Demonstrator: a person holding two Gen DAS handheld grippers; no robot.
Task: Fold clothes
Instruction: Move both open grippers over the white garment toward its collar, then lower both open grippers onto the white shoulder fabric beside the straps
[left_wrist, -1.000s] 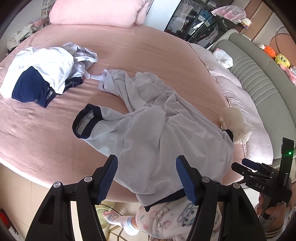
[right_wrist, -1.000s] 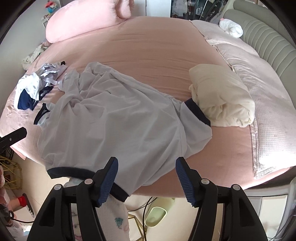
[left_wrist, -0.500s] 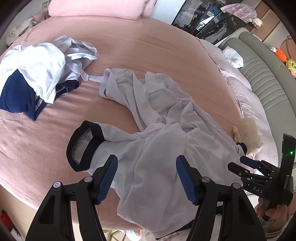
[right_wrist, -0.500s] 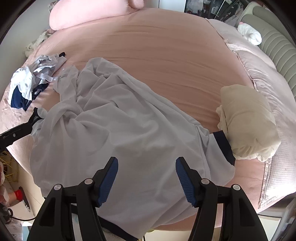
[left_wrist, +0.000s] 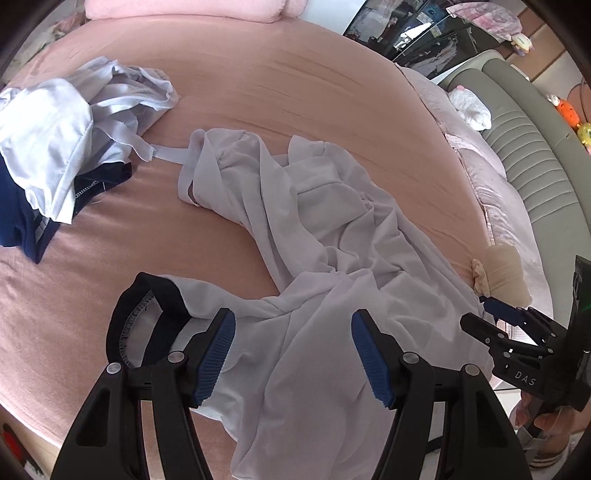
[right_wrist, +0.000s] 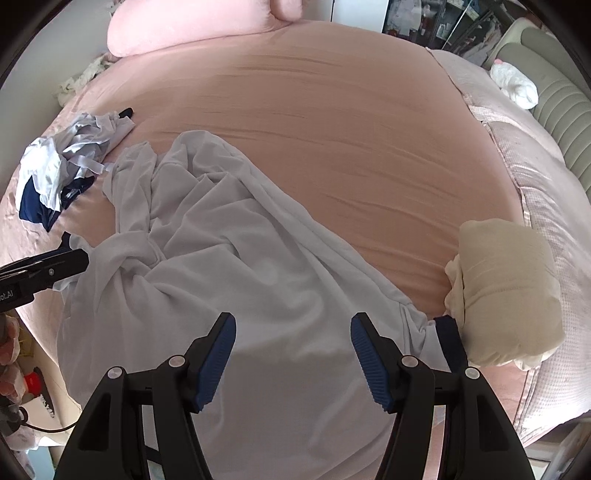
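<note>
A crumpled pale white shirt (left_wrist: 332, 258) (right_wrist: 229, 266) with navy cuffs lies spread over the near part of the pink bed (left_wrist: 277, 92) (right_wrist: 314, 129). One navy cuff (left_wrist: 147, 310) sits just left of my left gripper (left_wrist: 291, 350), which hovers open above the shirt's near edge. My right gripper (right_wrist: 291, 350) is also open, over the shirt's lower body, with the other navy cuff (right_wrist: 448, 343) to its right. The right gripper (left_wrist: 513, 336) shows at the right edge of the left wrist view; the left one (right_wrist: 44, 267) shows at the left edge of the right wrist view.
A heap of white and navy clothes (left_wrist: 55, 147) (right_wrist: 62, 170) lies at the left. A folded cream garment (right_wrist: 506, 295) (left_wrist: 502, 273) rests by the shirt's right cuff. Pink pillows (right_wrist: 184, 26) sit at the far end; a grey padded headboard (left_wrist: 535, 155) runs along the right.
Both grippers have moved forward and lower over the bed, so the shirt fills more of each view. Both stayed open; the shirt has not been taken hold of.
</note>
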